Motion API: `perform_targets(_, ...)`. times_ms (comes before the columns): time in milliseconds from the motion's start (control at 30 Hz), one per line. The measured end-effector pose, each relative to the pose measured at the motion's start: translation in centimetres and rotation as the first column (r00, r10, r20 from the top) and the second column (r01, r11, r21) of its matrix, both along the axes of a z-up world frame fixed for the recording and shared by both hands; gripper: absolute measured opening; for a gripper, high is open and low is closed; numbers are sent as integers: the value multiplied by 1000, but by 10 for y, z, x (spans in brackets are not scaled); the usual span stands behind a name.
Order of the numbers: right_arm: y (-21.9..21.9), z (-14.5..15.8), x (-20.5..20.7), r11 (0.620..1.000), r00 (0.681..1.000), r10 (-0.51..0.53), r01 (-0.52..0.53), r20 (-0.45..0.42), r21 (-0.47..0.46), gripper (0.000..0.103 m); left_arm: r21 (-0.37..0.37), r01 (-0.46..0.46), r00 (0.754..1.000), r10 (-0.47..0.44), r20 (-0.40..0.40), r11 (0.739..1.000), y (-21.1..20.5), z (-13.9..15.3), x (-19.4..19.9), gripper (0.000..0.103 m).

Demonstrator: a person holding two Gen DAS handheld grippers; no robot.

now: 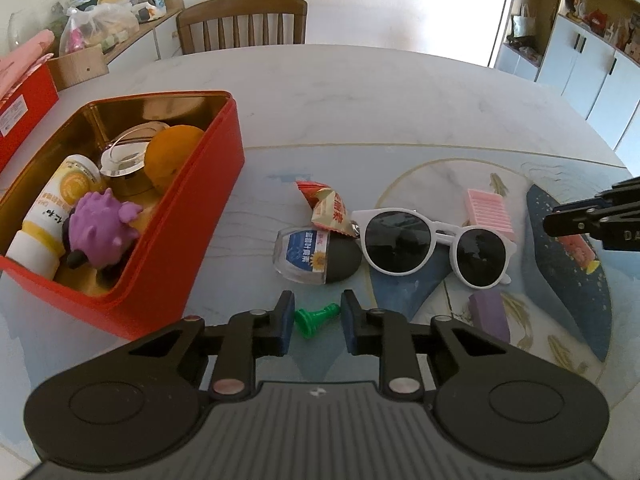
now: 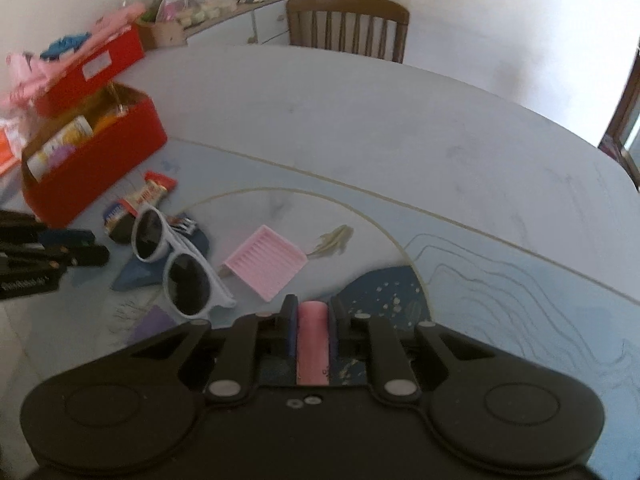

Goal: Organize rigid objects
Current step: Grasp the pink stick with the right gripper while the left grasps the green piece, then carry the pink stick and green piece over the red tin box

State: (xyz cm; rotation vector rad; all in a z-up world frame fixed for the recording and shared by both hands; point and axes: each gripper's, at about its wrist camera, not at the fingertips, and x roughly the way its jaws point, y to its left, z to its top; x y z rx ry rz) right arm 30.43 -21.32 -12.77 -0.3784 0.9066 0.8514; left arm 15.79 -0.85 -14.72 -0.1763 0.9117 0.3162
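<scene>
Two hand-held grippers over a cluttered counter (image 1: 360,92)

Left hand-held gripper (image 1: 317,322) pinches a small green plastic peg (image 1: 314,317); right hand-held gripper (image 2: 313,330) clamps a smooth pink bar (image 2: 313,348).

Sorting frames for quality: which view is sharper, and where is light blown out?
Left wrist view: sharp; sunglasses crisp, window top right washed white. Right wrist view: motion-smeared, worst at the red box; the wall behind the chair glares pale.

The small bottle (image 1: 310,254) just beside the white sunglasses (image 1: 434,246) carries Chinese characters (too small to read surely); the right gripper (image 1: 560,222) shows "DA".
</scene>
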Motion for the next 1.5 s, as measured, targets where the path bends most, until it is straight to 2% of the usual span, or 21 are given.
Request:
perform_targets(433,1,48,-45,994,999,-36,36,-2,100,14,-23,-3,999,4,47,1000,8,26,-27,24)
perform_targets(733,23,77,-70,987,999,-30,25,32,161,14,-9,28,994,-27,104,1000,21,56,-41,24)
perform_targets(1167,86,100,-93,978,998,-19,8,55,208,14,4,51,983,-51,177,999,72,94,-52,24)
perform_targets(1500,142,105,-98,975,999,-21,12,37,223,14,6,44,981,-45,187,999,128,101,-47,24)
